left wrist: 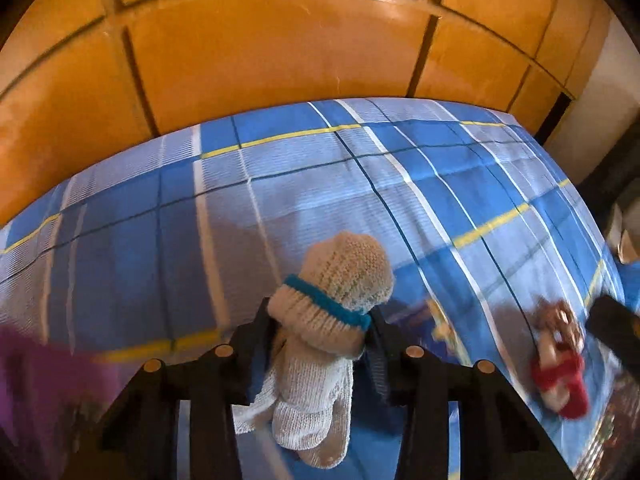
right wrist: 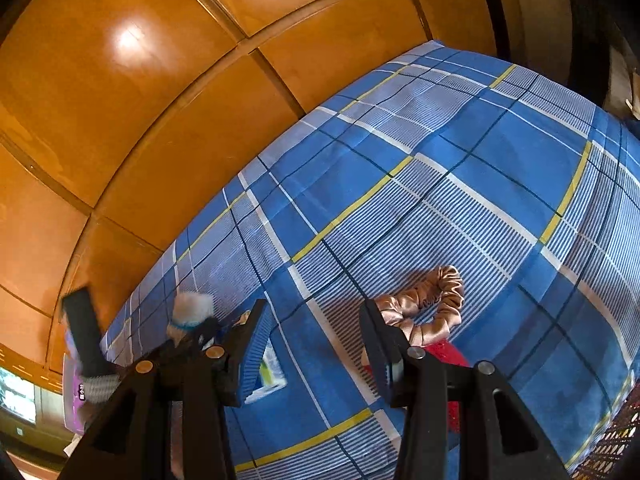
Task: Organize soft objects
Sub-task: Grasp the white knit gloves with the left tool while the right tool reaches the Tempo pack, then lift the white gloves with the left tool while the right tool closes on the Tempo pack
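Note:
In the left wrist view my left gripper (left wrist: 320, 320) is shut on a white knitted glove (left wrist: 328, 304) with a blue cuff band, held above the blue plaid bedsheet (left wrist: 460, 168). It also shows small and blurred in the right wrist view (right wrist: 191, 312). My right gripper (right wrist: 312, 312) is open and empty above the sheet. A tan satin scrunchie (right wrist: 428, 304) lies just right of its right finger, over a red soft item (right wrist: 452, 356). Both appear blurred in the left wrist view (left wrist: 560, 364).
Orange wooden wardrobe panels (left wrist: 260, 48) rise behind the bed. A purple object (left wrist: 24, 372) sits at the lower left. A small printed packet (right wrist: 270, 368) lies on the sheet between the right gripper's fingers. A patterned rug (right wrist: 616, 436) shows at the lower right.

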Demonstrator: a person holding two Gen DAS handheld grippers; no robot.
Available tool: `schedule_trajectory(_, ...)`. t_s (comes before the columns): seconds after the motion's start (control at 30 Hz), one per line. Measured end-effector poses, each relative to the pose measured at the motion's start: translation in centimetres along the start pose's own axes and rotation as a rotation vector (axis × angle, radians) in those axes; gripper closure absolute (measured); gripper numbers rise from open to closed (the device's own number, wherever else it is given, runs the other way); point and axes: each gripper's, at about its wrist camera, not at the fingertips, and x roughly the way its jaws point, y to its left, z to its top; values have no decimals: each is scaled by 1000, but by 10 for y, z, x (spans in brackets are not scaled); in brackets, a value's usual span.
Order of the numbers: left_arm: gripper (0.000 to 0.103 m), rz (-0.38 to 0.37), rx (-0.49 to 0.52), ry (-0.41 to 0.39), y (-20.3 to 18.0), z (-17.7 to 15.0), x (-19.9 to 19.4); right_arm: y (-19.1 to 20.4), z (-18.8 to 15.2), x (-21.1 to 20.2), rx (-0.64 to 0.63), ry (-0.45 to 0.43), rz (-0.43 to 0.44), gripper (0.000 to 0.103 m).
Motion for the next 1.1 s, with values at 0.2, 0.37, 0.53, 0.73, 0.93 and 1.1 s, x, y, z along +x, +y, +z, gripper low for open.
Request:
schedule_trajectory(0.2, 60, -10, -18, 10, 5, -63, -39, 10, -6, 9, -57, 55, 2, 57)
schedule_trajectory(0.37, 60, 0, -33, 25, 16, -122, -65, 33, -19, 24, -186, 150, 27, 57)
schedule_trajectory(0.53, 58, 3, -12, -4, 24, -151, -75, 63, -36, 36, -340, 203, 48, 40)
schedule_trajectory(0.73, 57, 25, 56, -80, 18, -166, -76, 100, -56, 68, -609, 228, -122, 36)
schedule_trajectory(0.93, 56, 22, 57, -111, 20, -173, -80, 100, -67, 92, -686, 256, -196, 45)
schedule_trajectory(1.1, 56, 40, 69, -153, 16, -180, -83, 94, -70, 94, -683, 262, -187, 46)
